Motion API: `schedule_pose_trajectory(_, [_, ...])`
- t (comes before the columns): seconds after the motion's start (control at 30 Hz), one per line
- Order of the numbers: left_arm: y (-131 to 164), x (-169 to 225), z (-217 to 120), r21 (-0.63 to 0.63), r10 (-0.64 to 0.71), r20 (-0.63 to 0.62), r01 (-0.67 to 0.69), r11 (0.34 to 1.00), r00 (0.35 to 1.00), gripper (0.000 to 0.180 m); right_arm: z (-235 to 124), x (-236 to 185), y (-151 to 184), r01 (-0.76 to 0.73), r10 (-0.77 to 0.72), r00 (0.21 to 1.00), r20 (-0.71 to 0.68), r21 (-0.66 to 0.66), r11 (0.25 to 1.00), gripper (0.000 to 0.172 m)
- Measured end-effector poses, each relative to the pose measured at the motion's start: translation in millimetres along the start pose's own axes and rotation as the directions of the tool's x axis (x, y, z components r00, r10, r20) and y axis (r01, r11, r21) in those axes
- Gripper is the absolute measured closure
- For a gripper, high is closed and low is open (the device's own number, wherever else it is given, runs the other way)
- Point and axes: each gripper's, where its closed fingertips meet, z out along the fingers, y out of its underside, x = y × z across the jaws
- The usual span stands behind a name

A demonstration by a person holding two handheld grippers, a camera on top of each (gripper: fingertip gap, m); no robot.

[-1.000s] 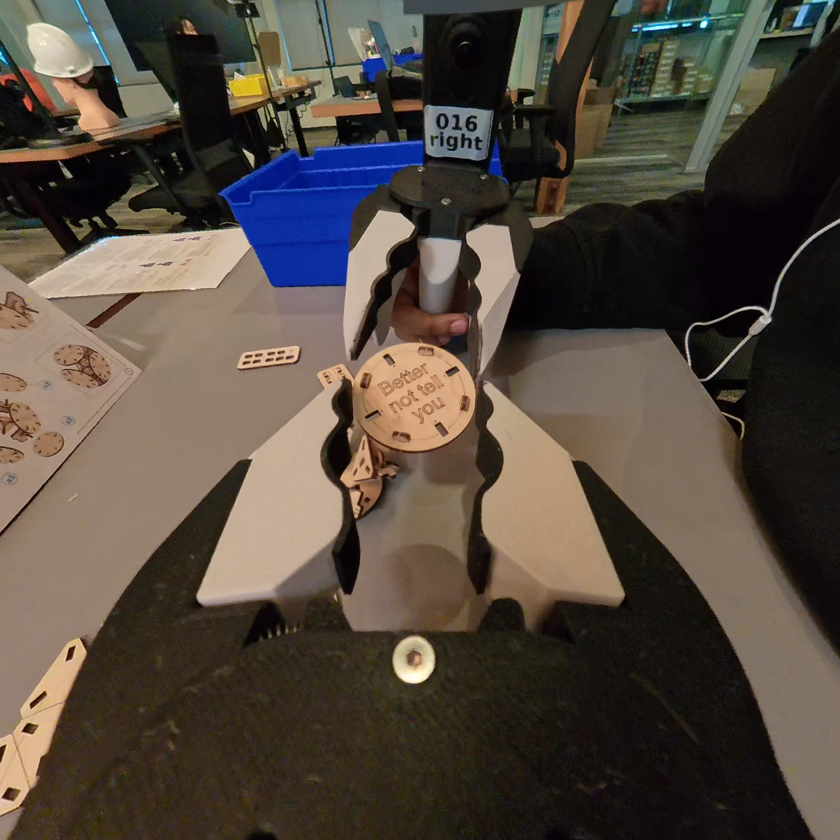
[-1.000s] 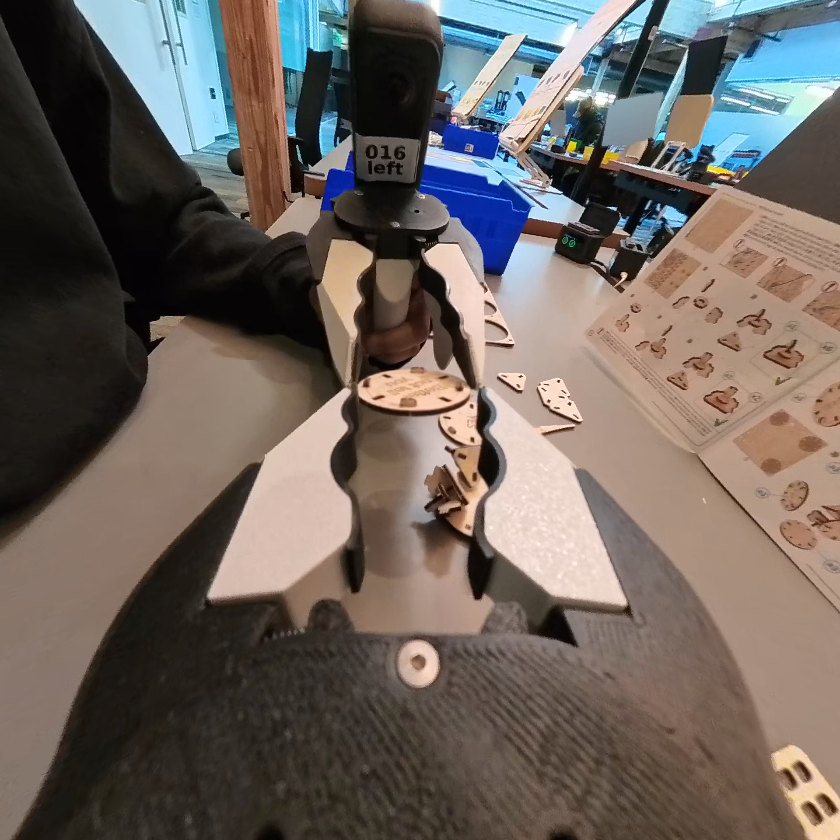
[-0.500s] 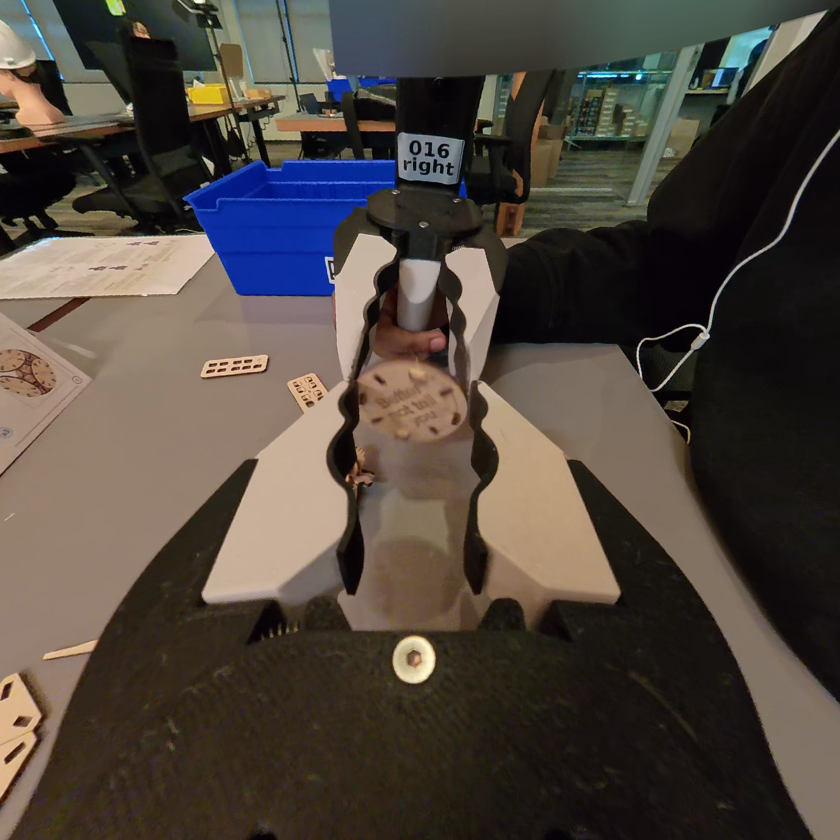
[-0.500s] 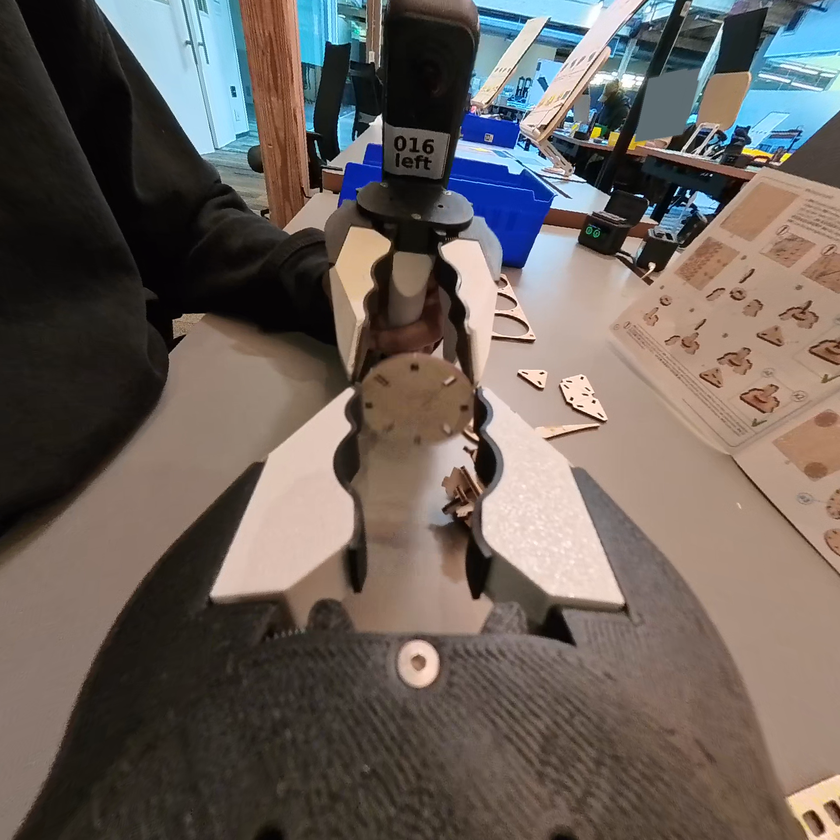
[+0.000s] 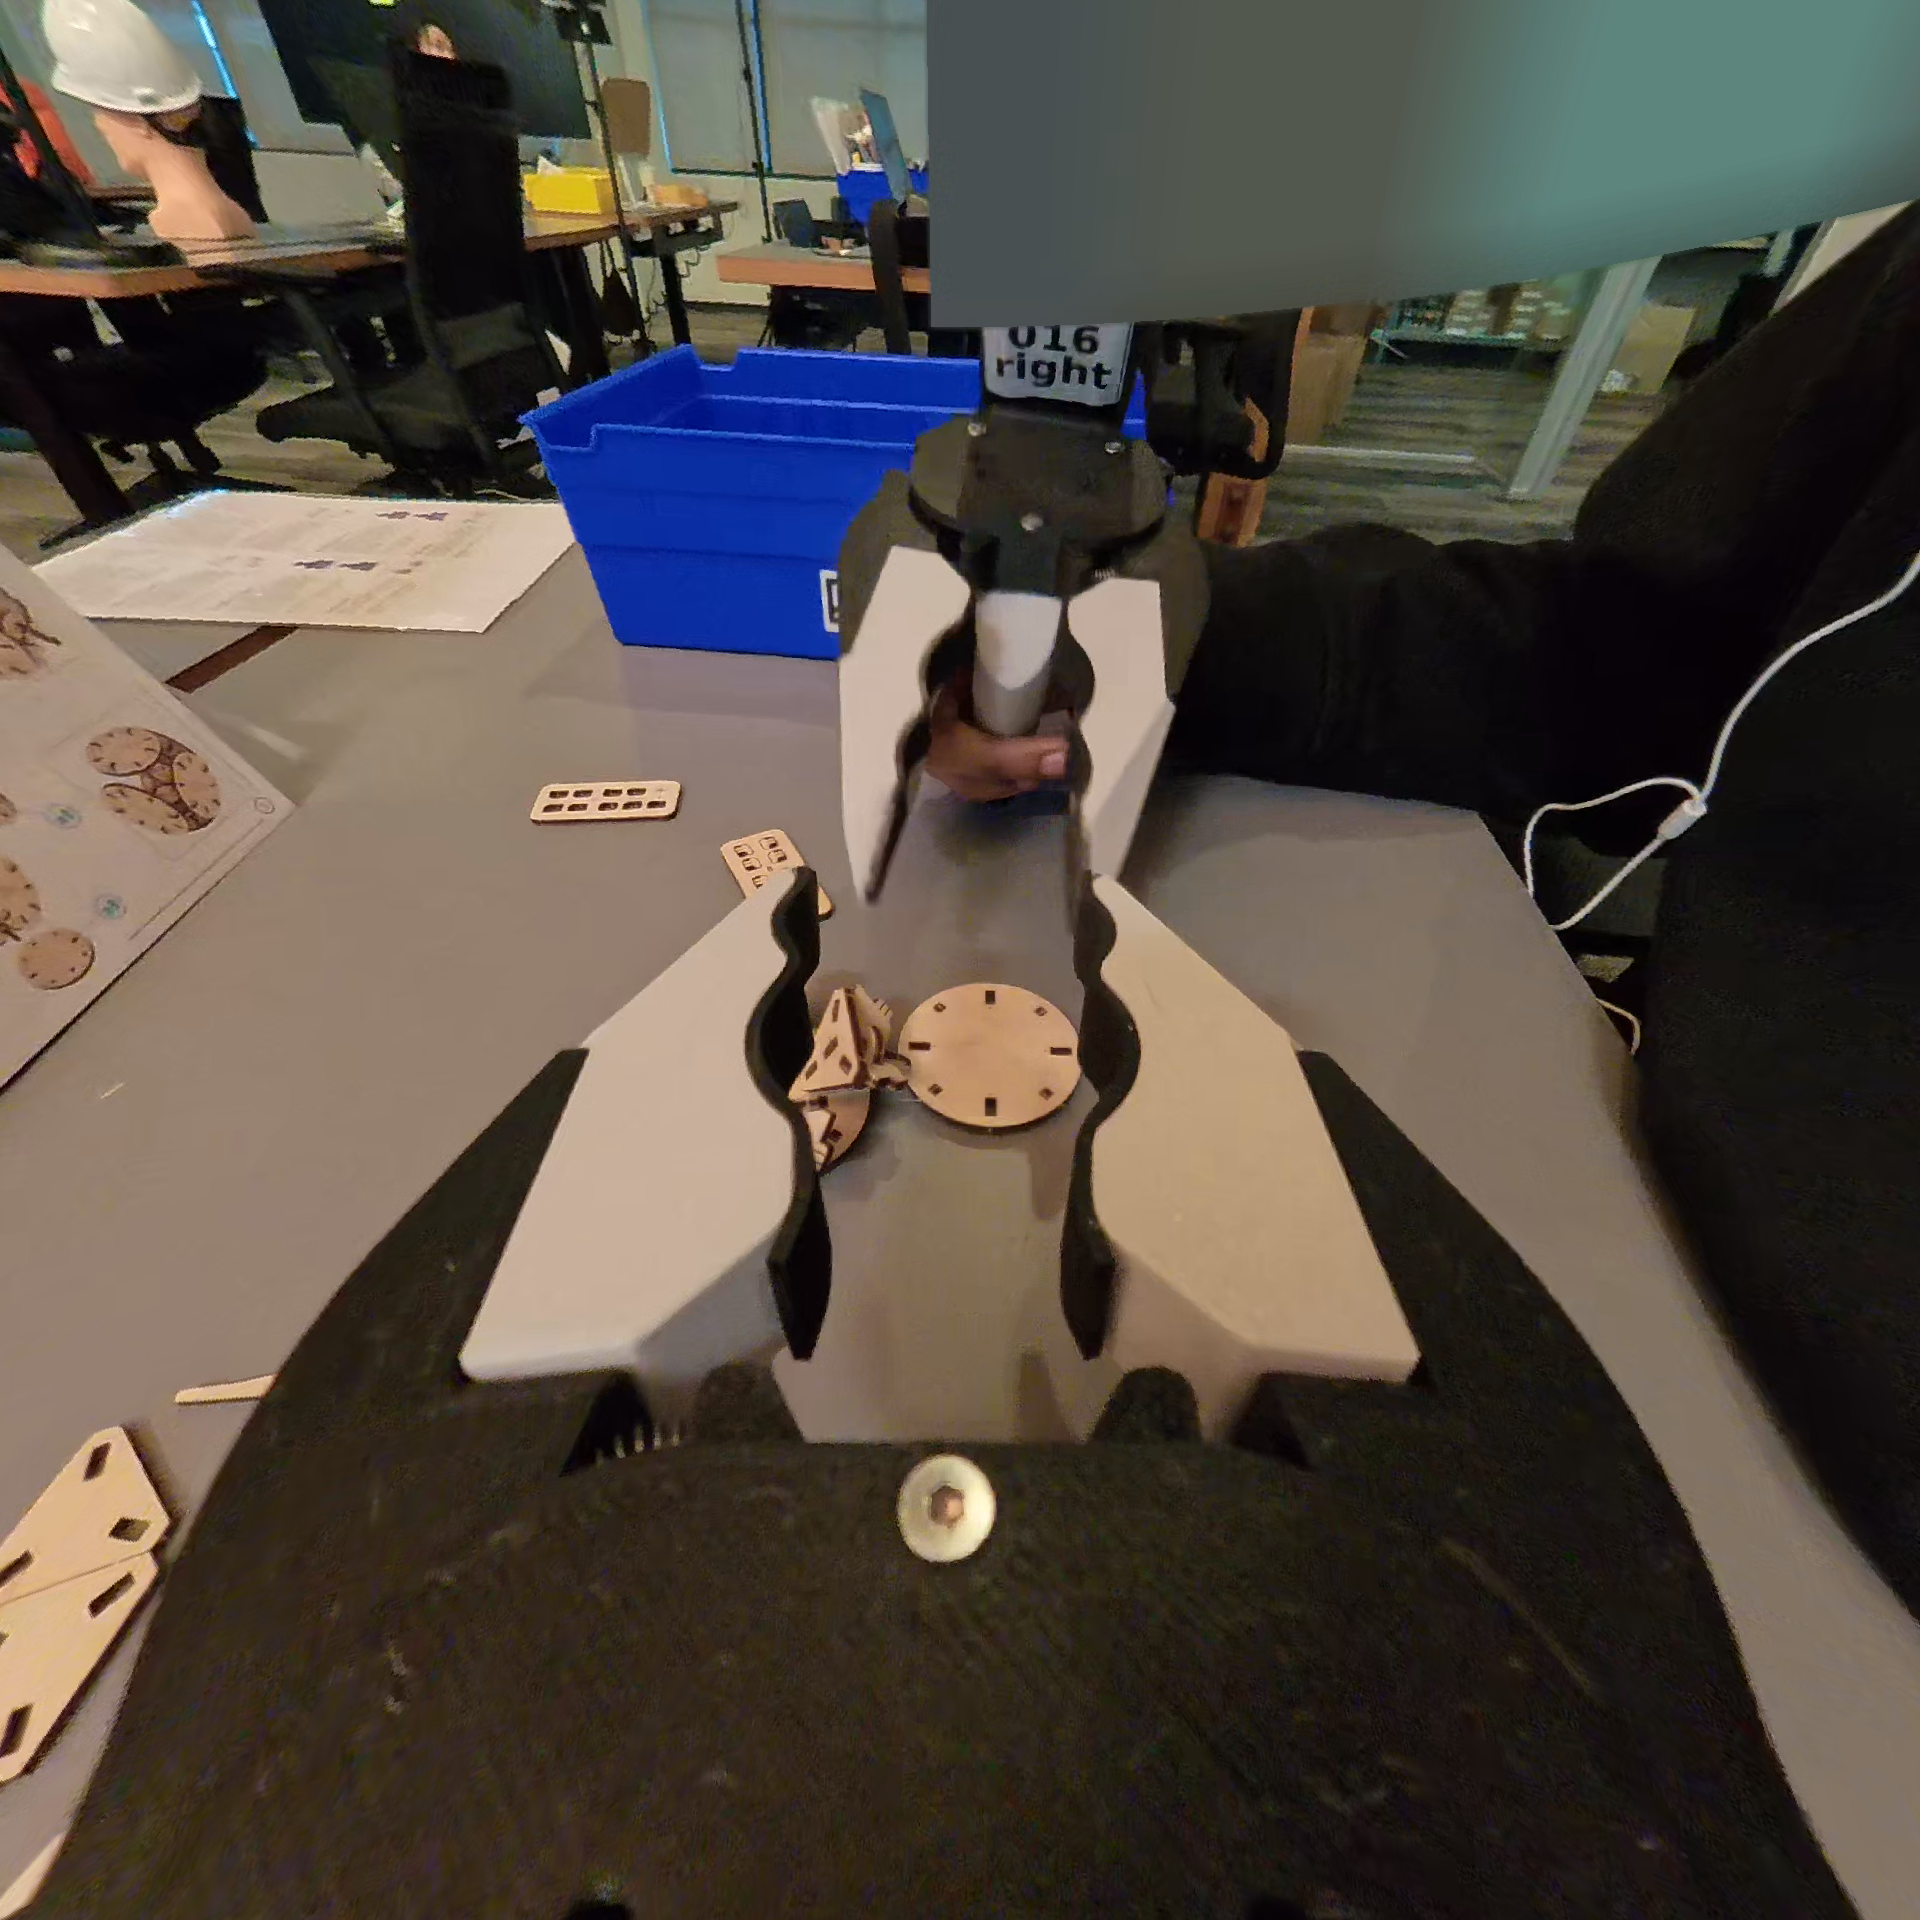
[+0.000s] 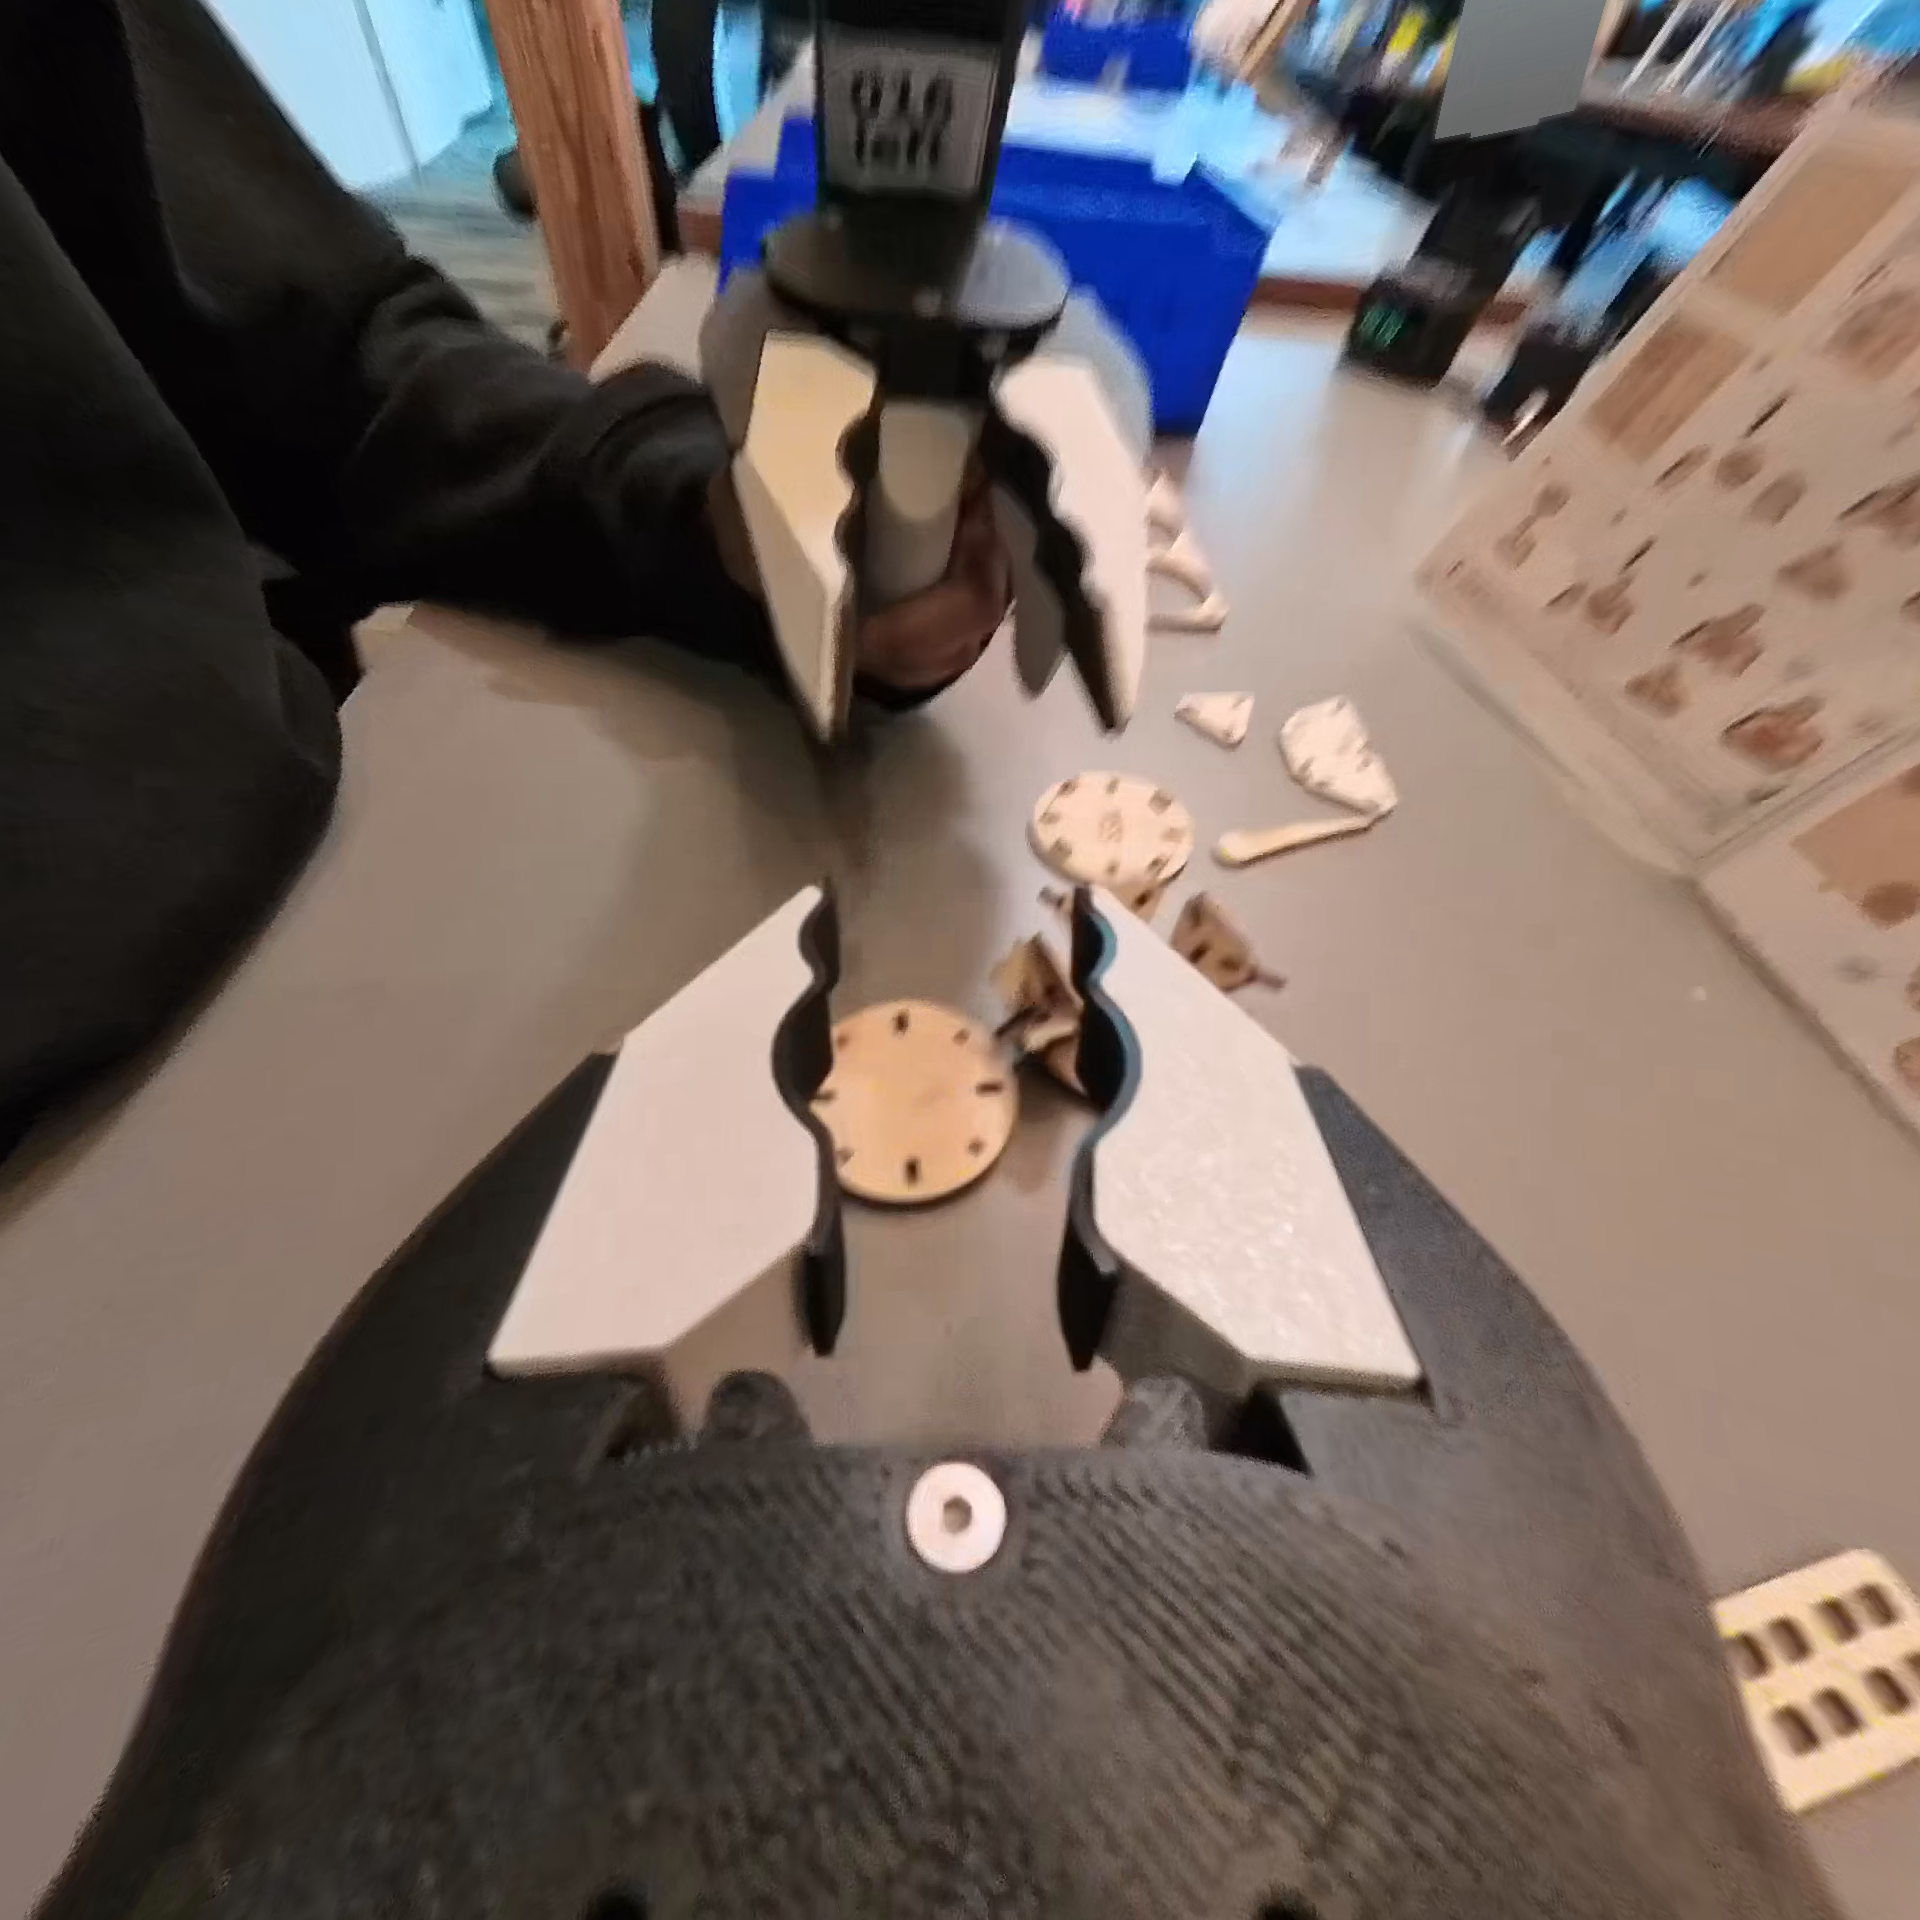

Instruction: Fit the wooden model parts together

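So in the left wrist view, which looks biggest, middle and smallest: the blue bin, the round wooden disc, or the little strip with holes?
1. Blue bin, biggest by far.
2. Round wooden disc.
3. Strip with holes, smallest, though it lies farther from the camera, so its rank against the disc is unsure.

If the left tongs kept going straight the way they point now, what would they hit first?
Probably the right tongs, which face them head-on just past the left tongs. The round slotted wooden disc lies flat on the grey table beneath, likely under that line, though depth is unclear.
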Motion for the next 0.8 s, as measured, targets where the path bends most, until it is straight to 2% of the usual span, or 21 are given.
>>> schedule_pose_trajectory(0.13, [1.4,-5.4,-0.7,-0.004,-0.01,0.026,0.01,1.0,1.0,0.136,2.0,-10.0,36.5,-0.058,0.074,0.995,0.063,-0.228,0.972,0.115])
schedule_pose_trajectory(0.33, [0.2,-11.7,-3.1,0.017,-0.051,0.037,0.051,0.999,0.998,0.136,9.6,-14.9,62.6,-0.078,0.114,0.991,0.076,-0.37,0.926,0.106])
schedule_pose_trajectory(0.5, [-0.8,-13.6,-4.1,0.031,-0.078,0.031,0.077,0.997,0.996,0.136,10.7,-10.9,63.0,-0.074,0.101,0.993,0.054,-0.373,0.925,0.12])
schedule_pose_trajectory(0.63, [-2.0,-15.6,-4.5,0.042,-0.1,0.034,0.099,0.994,0.994,0.135,5.7,-18.3,60.0,-0.09,0.14,0.984,0.108,-0.375,0.923,0.12])
schedule_pose_trajectory(0.8, [-6.6,-22.8,-8.6,0.089,-0.167,0.037,0.163,0.983,0.985,0.134,-1.8,-24.9,23.8,-0.088,0.127,0.977,0.172,-0.214,0.973,0.12])
